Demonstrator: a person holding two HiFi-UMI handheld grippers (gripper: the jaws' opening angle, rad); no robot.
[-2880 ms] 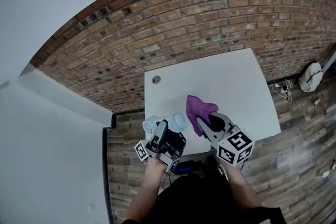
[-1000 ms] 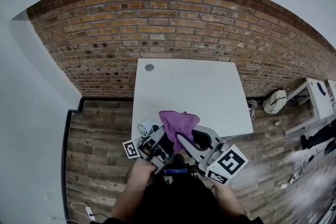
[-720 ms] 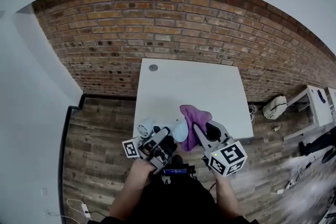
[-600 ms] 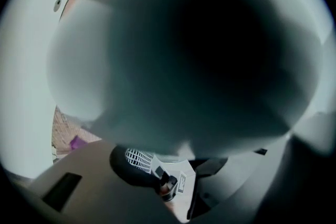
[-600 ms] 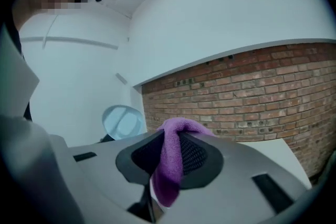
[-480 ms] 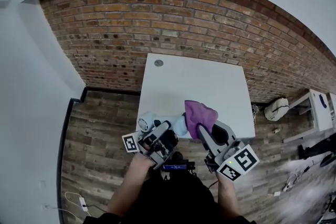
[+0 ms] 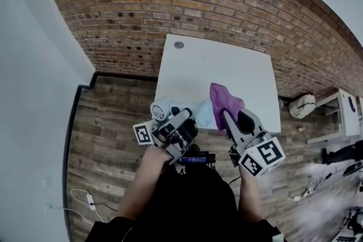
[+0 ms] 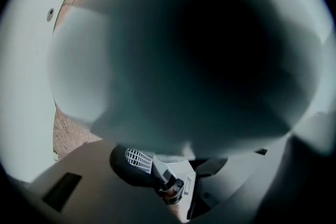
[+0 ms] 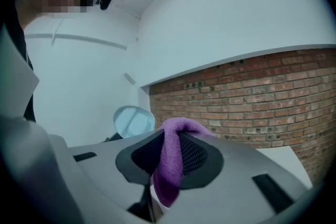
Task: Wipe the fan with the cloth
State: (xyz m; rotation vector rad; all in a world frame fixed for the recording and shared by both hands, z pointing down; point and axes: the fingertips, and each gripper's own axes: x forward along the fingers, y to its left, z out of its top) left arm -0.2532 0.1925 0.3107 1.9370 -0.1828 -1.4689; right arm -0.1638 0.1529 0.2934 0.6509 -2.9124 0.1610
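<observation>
Even soft light, strong fisheye bending at edges, fan (image 8: 184, 60) a dark out-of-focus blur

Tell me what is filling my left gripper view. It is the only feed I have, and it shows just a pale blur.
Observer: That is the fan, pale blue and white. It is held in the left gripper at the near edge of the table.
Operator: Report what the right side carries.
Observer: The right gripper is shut on a purple cloth, which drapes over its jaws.
Operator: Place it against the fan.
Observer: In the head view the cloth sits just right of the fan's blue part. I cannot tell whether they touch.
</observation>
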